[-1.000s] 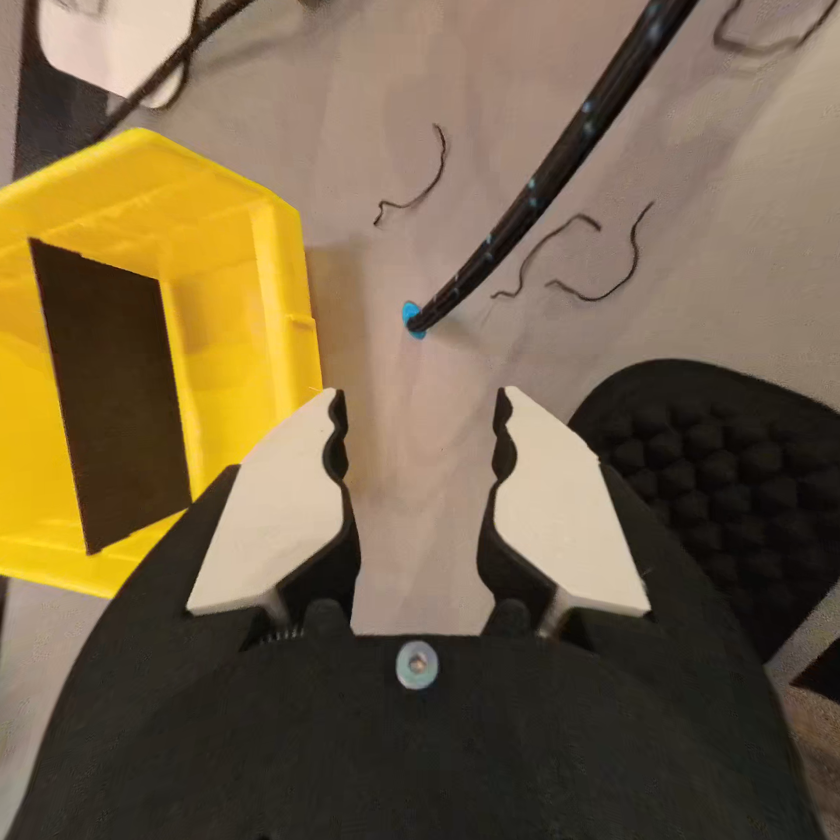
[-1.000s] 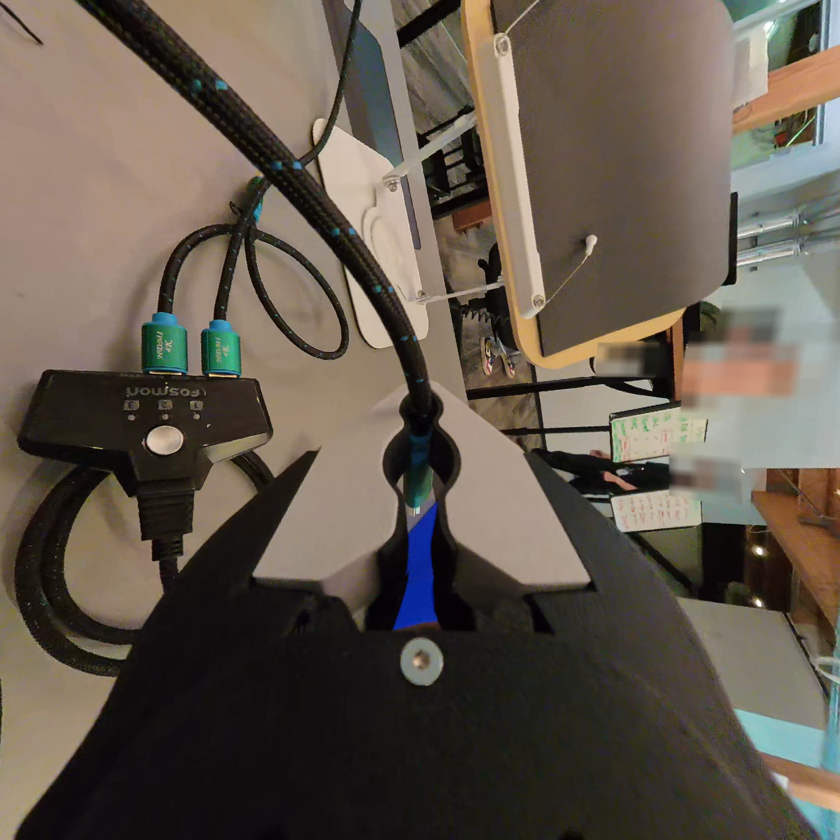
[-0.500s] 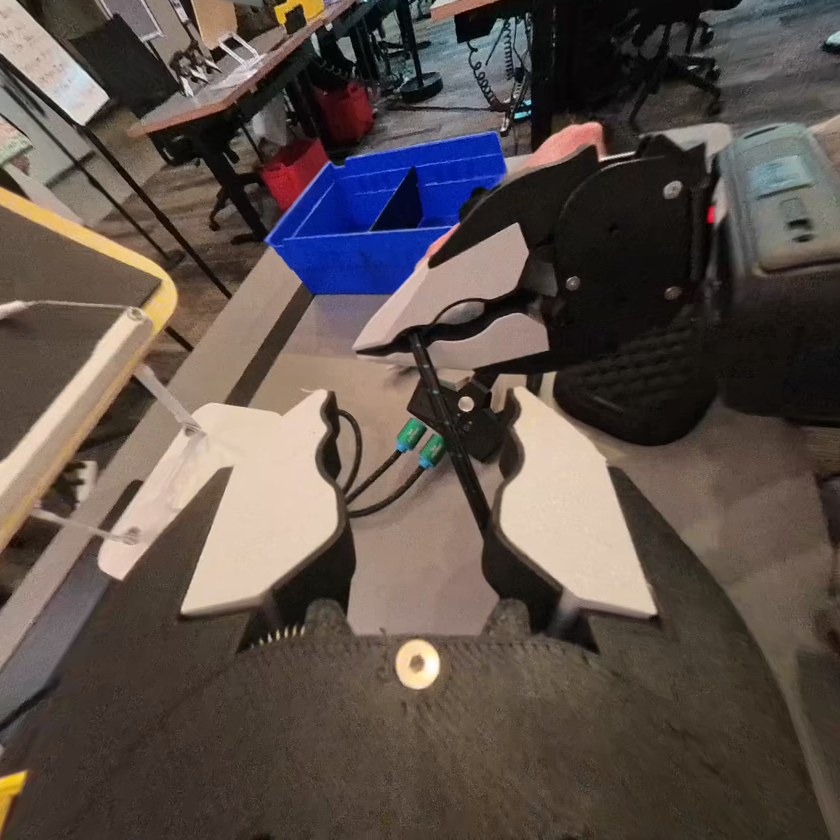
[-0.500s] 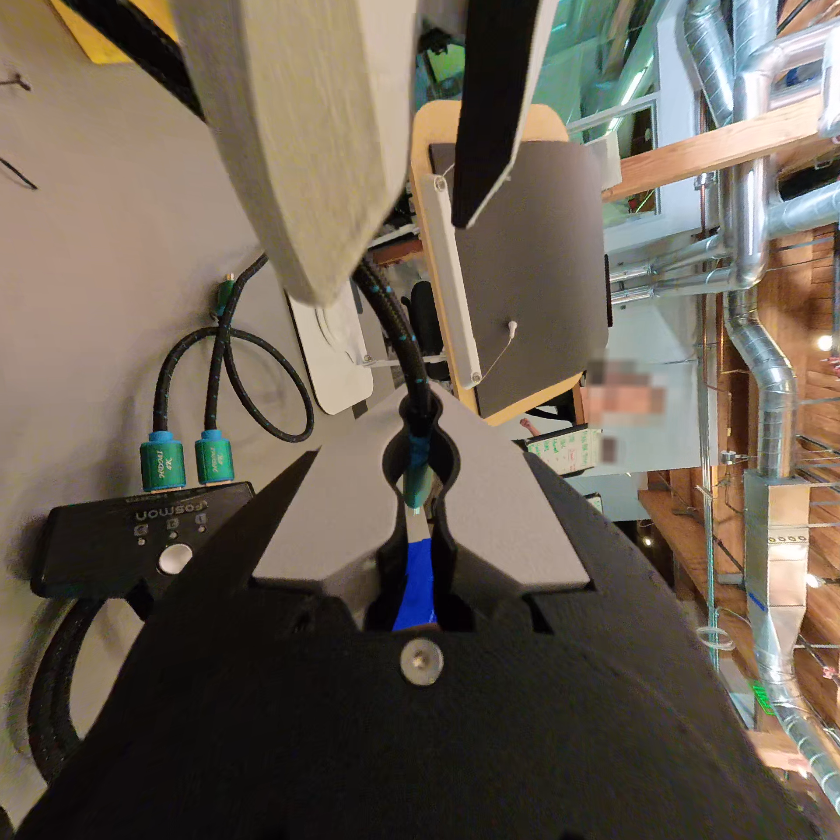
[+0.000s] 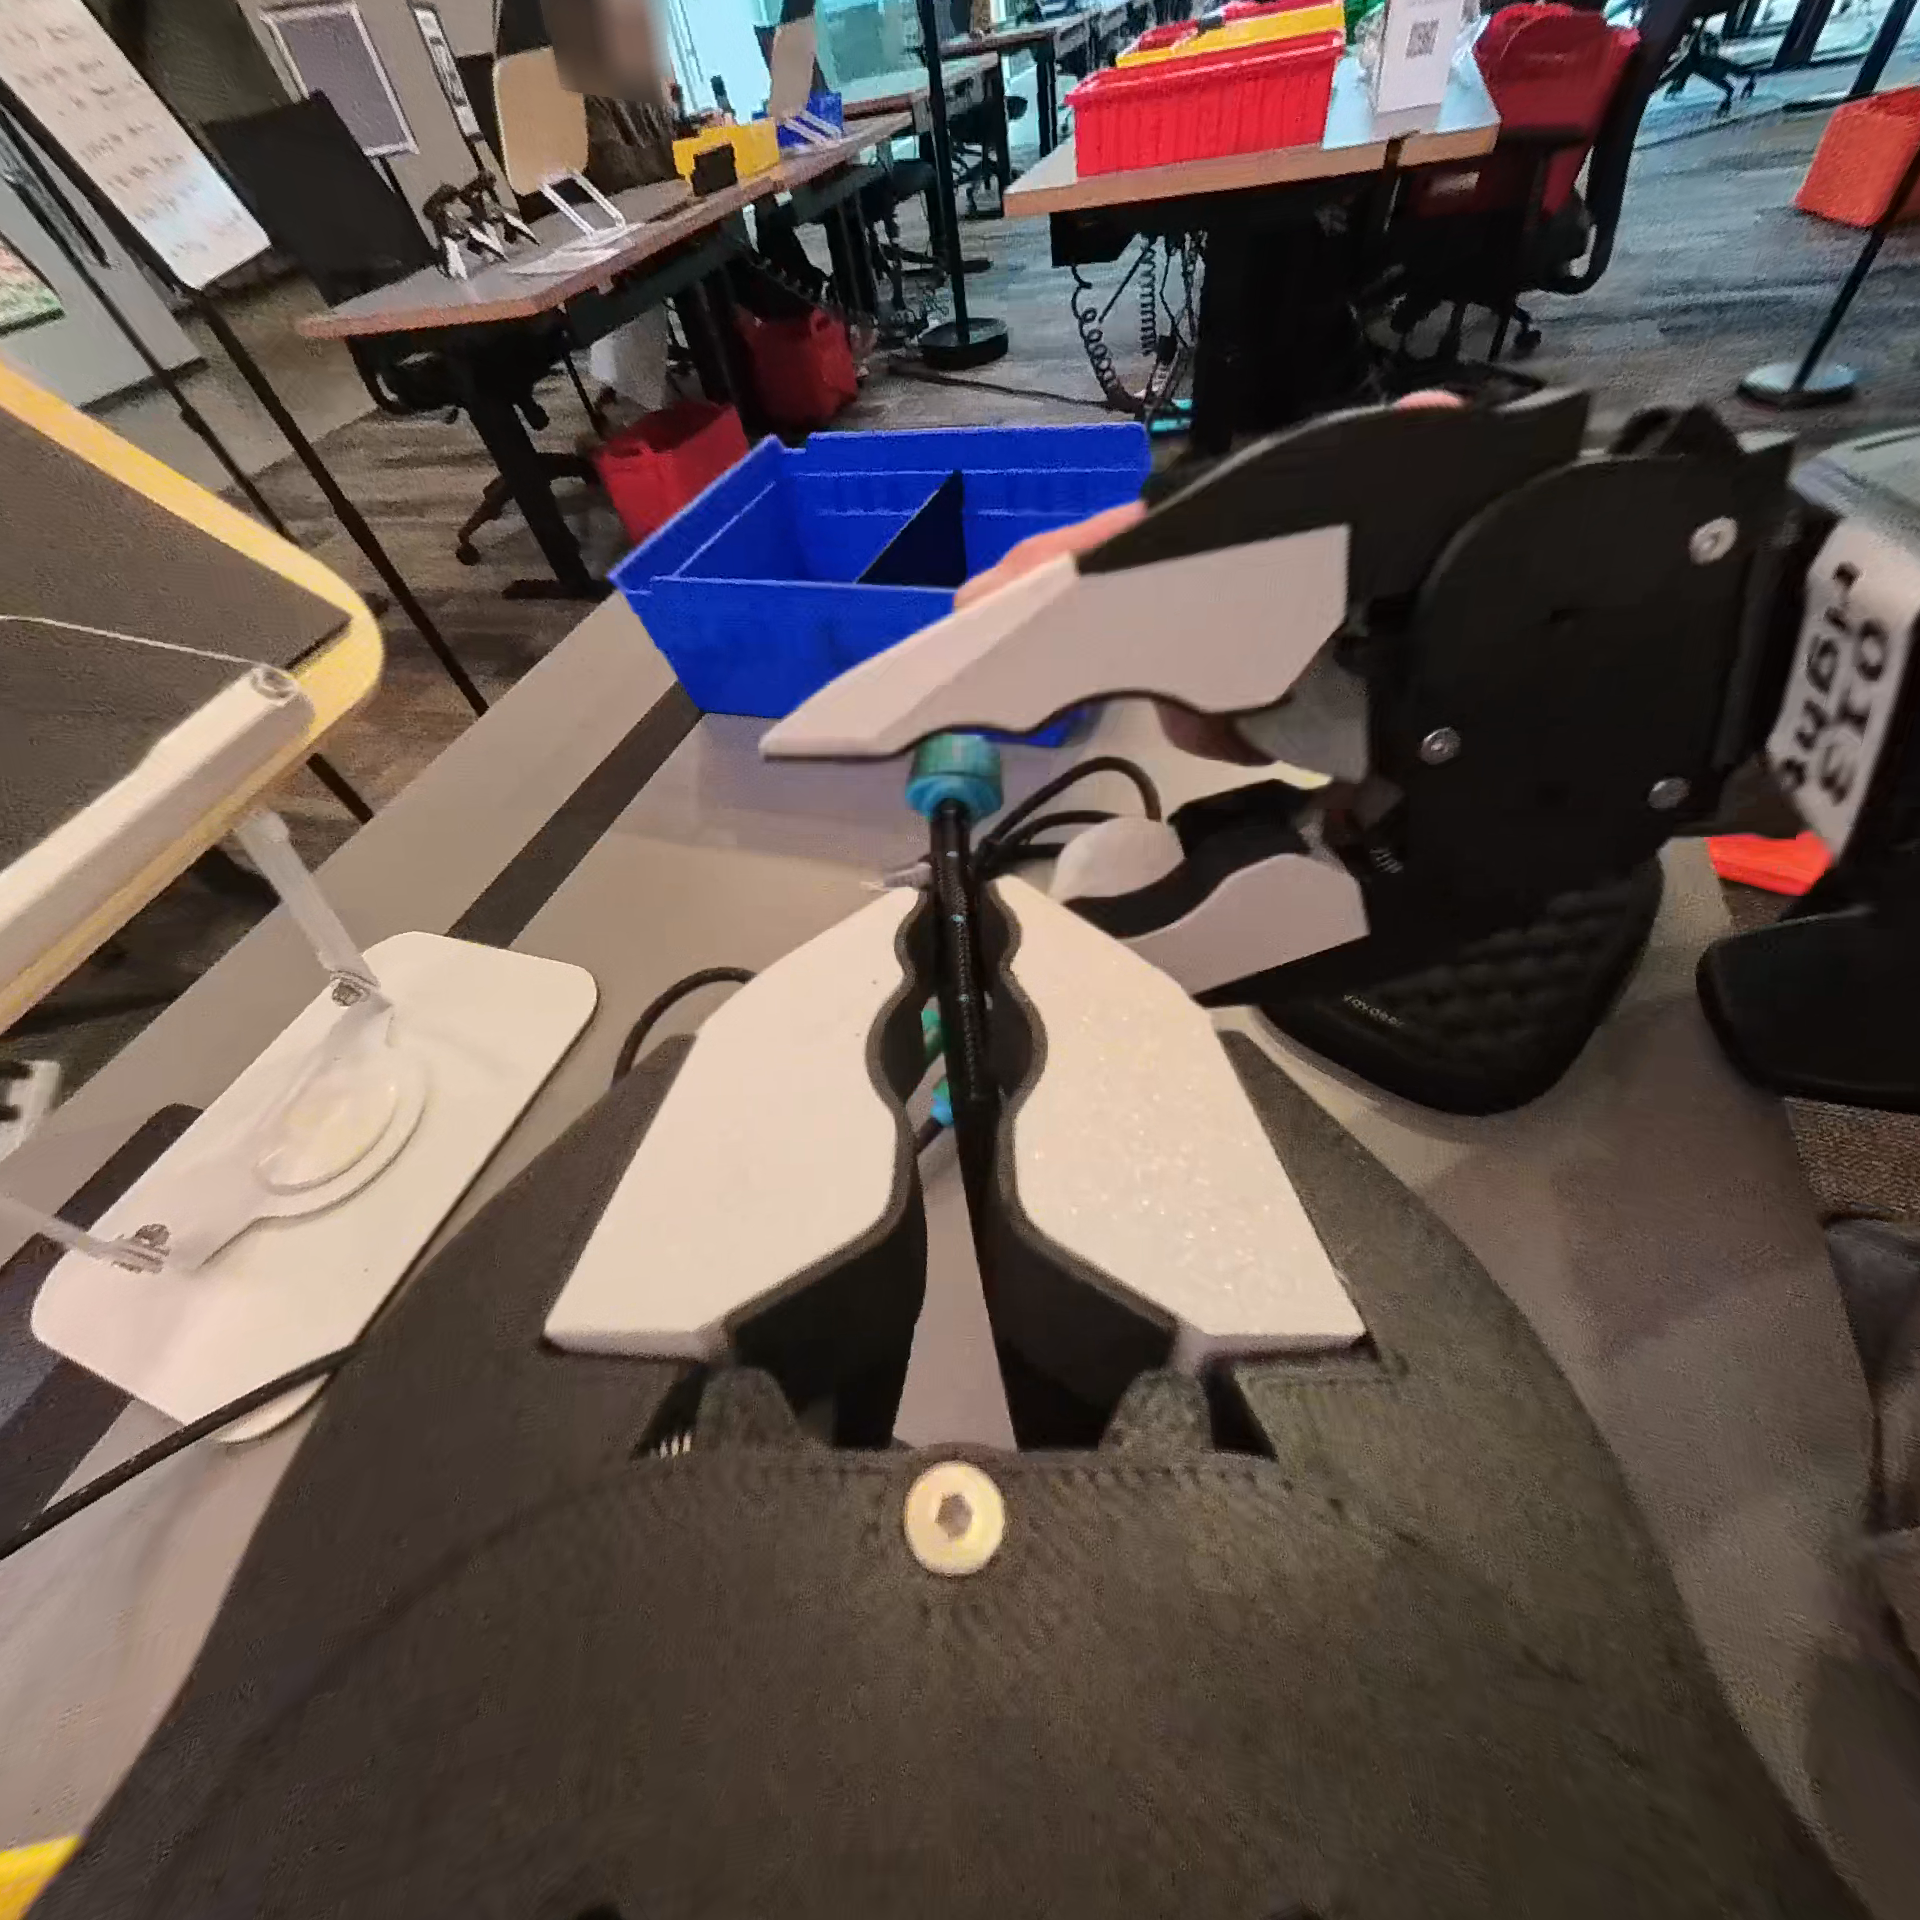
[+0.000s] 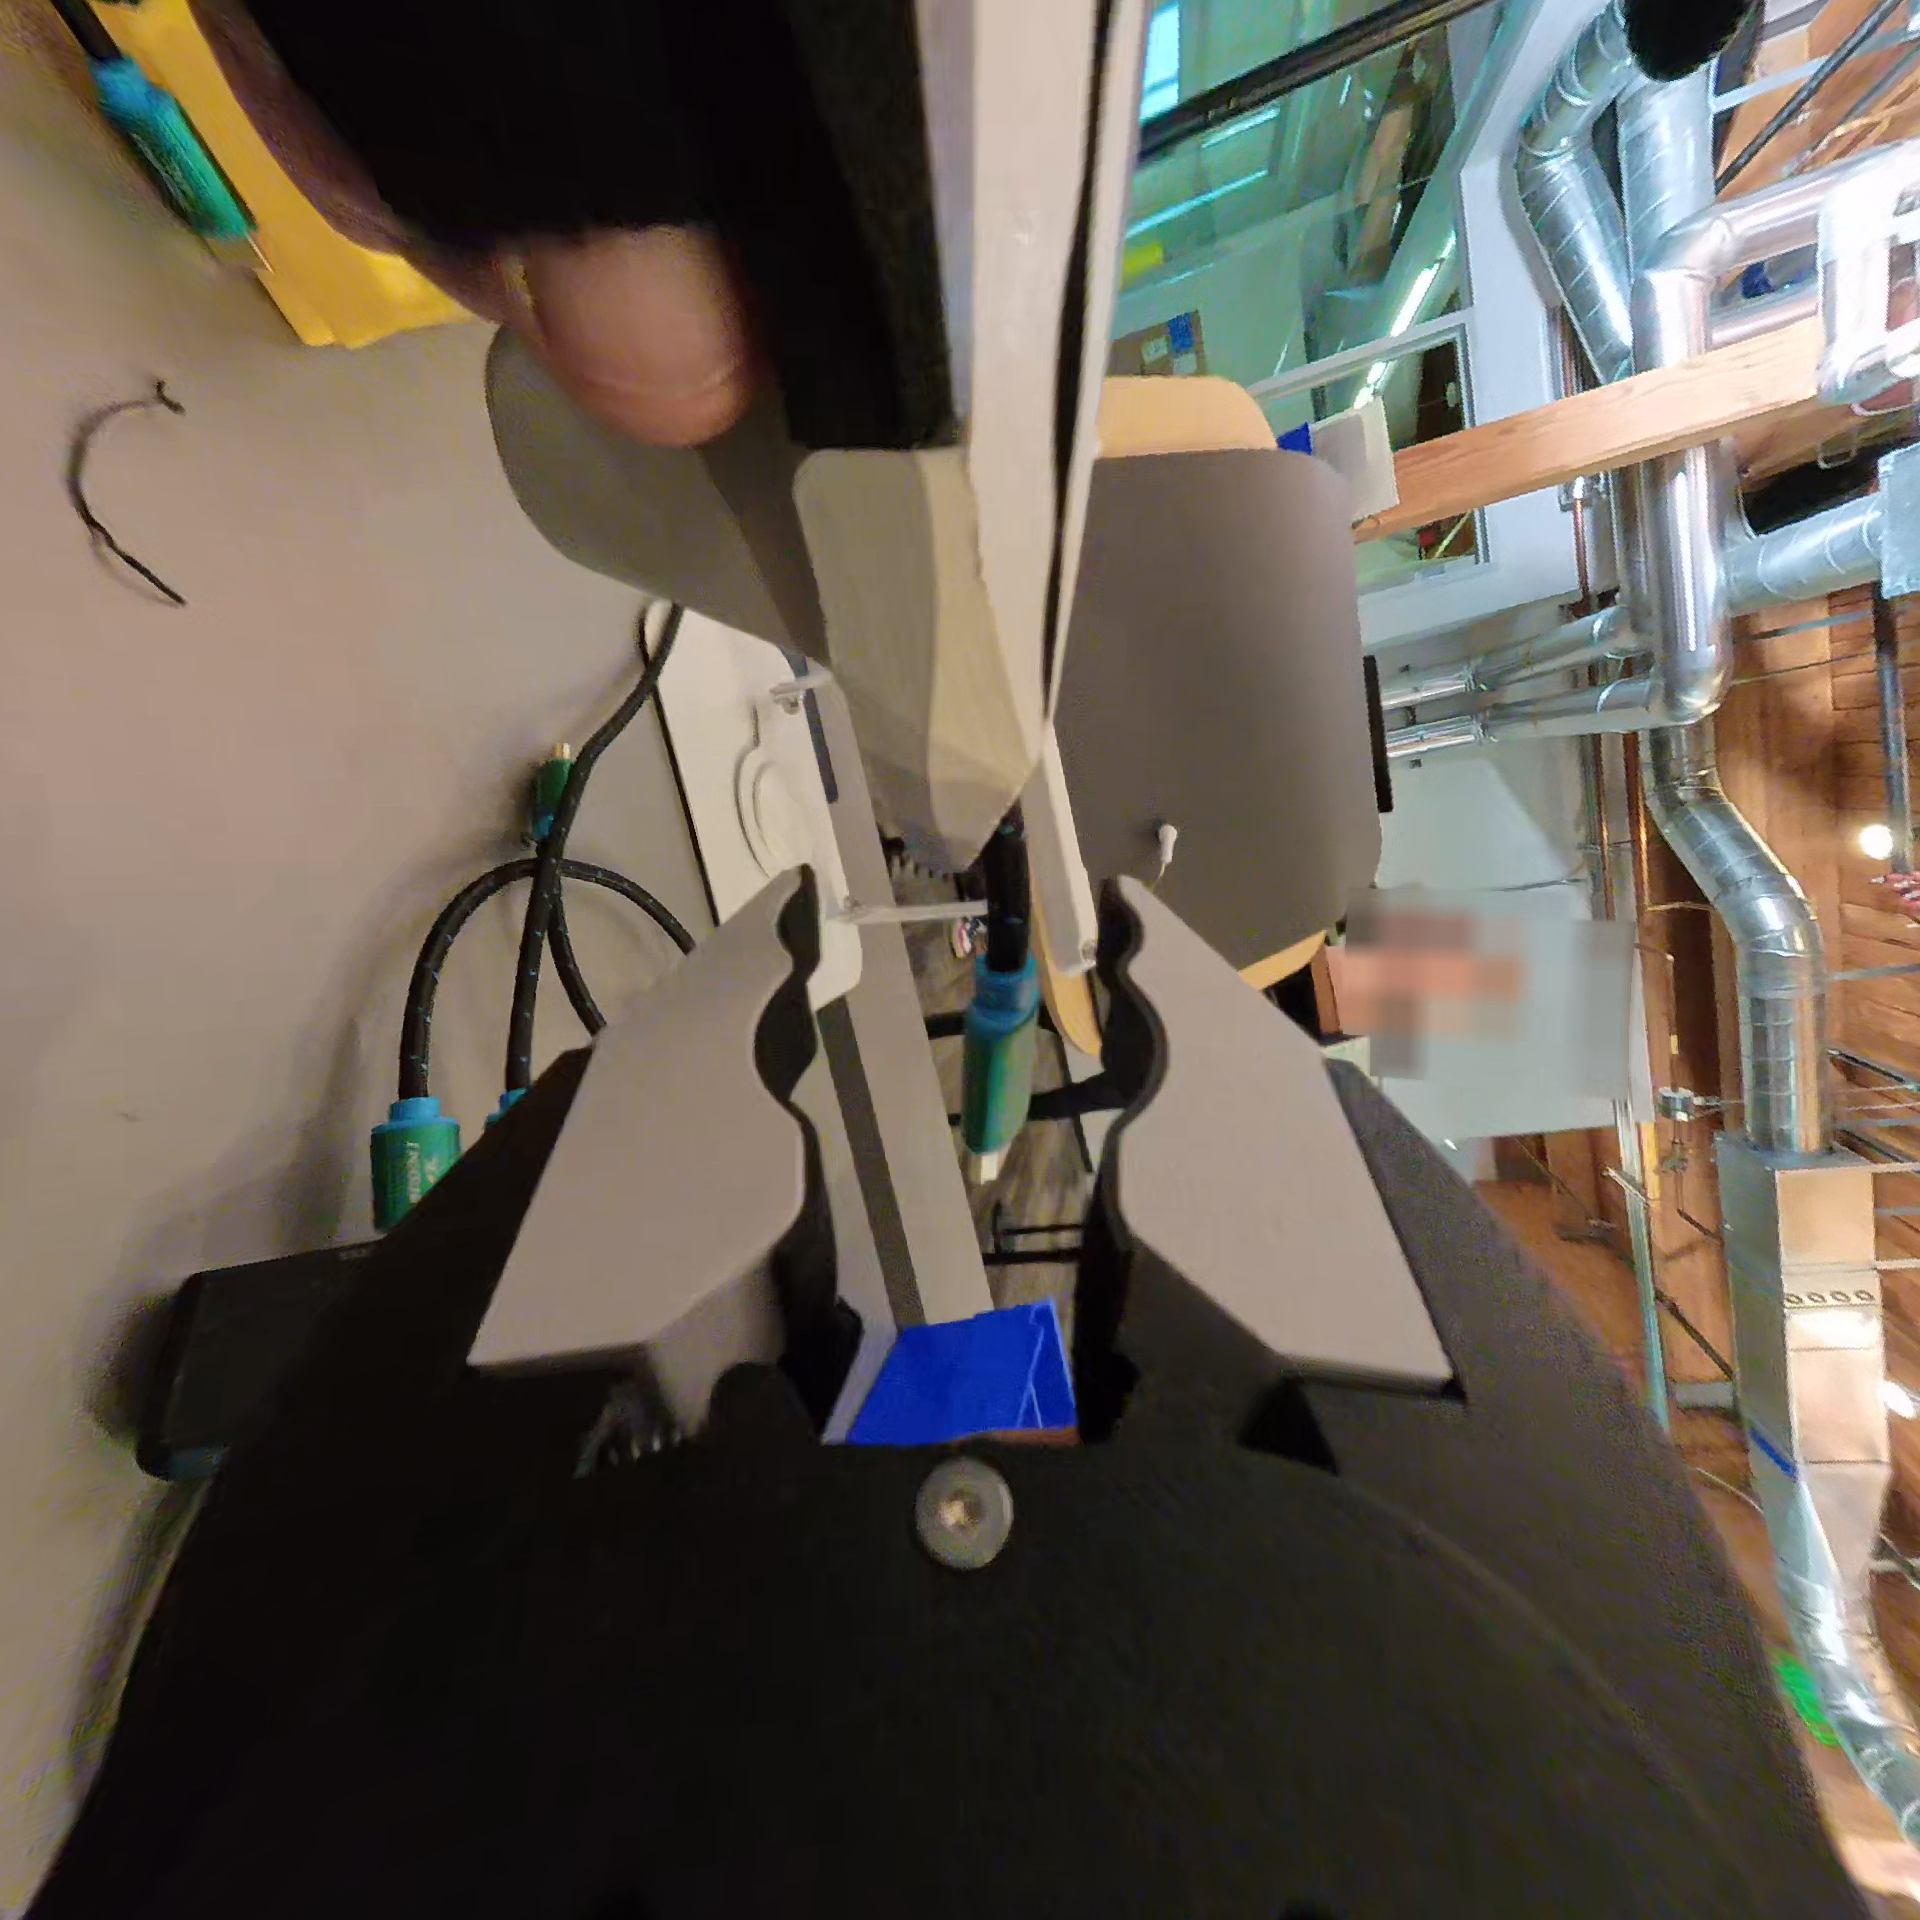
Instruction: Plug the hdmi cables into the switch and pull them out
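Observation:
My left gripper (image 5: pixel 956 904) is shut on the black braided HDMI cable (image 5: pixel 961 997) just below its teal plug (image 5: pixel 951 774). My right gripper (image 6: pixel 956 894) is open, and that teal plug (image 6: pixel 997 1049) hangs free between its fingers without touching them. In the left wrist view the right gripper (image 5: pixel 914 821) stands straight ahead, its fingers above and below the plug. The black switch (image 6: pixel 260 1320) lies on the grey table at the lower left with two teal plugs (image 6: pixel 416 1153) in it. The left fingers hide the switch in the left wrist view.
A blue bin (image 5: pixel 831 582) stands at the table's far edge. A white stand base (image 5: pixel 312 1122) lies to the left and a black padded rest (image 5: pixel 1455 1018) to the right. A yellow bin (image 6: pixel 312 281), another teal plug (image 6: pixel 166 135) and loose black threads (image 6: pixel 114 488) are on the table. Only a small space, under 4 cm, lies between the two pairs of fingers. From the right gripper's tips to the black switch (image 6: pixel 260 1320) is close to 15 cm.
My left gripper swung up from the table to the cable and shut on it. My right gripper opened and let go of the plug.

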Demonstrator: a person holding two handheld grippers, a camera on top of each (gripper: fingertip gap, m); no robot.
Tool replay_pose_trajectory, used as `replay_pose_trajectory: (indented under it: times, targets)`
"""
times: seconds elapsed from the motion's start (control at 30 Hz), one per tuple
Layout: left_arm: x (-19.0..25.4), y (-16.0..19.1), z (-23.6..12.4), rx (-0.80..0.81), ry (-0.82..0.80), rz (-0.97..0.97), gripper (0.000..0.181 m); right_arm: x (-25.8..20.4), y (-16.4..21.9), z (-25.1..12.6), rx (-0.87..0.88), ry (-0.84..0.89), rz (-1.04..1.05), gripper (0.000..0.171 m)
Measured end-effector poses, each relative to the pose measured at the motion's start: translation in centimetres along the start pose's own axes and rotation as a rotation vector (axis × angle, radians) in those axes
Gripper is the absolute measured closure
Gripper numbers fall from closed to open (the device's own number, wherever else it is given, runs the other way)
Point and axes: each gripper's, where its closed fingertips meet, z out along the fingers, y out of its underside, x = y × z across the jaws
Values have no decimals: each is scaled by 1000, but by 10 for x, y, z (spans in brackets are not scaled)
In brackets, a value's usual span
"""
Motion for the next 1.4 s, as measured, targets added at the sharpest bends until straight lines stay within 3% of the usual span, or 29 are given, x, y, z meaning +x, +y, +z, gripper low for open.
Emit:
replay_pose_trajectory:
  times: [0.13,0.23,0.33,0.5,0.73,0.9,1.0,1.07,1.17,1.23,1.4]
  targets:
    - [-9,-6,-15,53,0,8,175,8,-8,-22,148,-149,226,108]
    - [-9,-10,-24,92,11,10,175,28,-3,-41,303,-284,567,130]
    - [0,-15,-28,134,84,-4,175,36,-4,-53,462,-449,773,137]
    - [10,-23,-38,219,164,-22,175,25,-10,-58,625,-671,893,126]
    - [9,-26,-41,227,185,-13,175,20,-28,-55,745,-875,982,150]
    - [3,-28,-42,255,156,16,175,25,-30,-53,769,-925,1063,149]
    - [8,-32,-47,283,84,180,175,33,-29,-64,798,-1063,1236,123]
    - [14,-35,-48,279,-1,358,175,42,-28,-75,848,-1152,1340,117]
    - [27,-35,-44,229,-114,669,174,37,-26,-81,817,-1233,1370,122]
    - [35,-34,-39,198,-163,824,174,35,-31,-91,842,-1295,1354,137]
    - [35,-37,-36,160,-272,1002,175,21,-42,-104,794,-1345,1263,160]
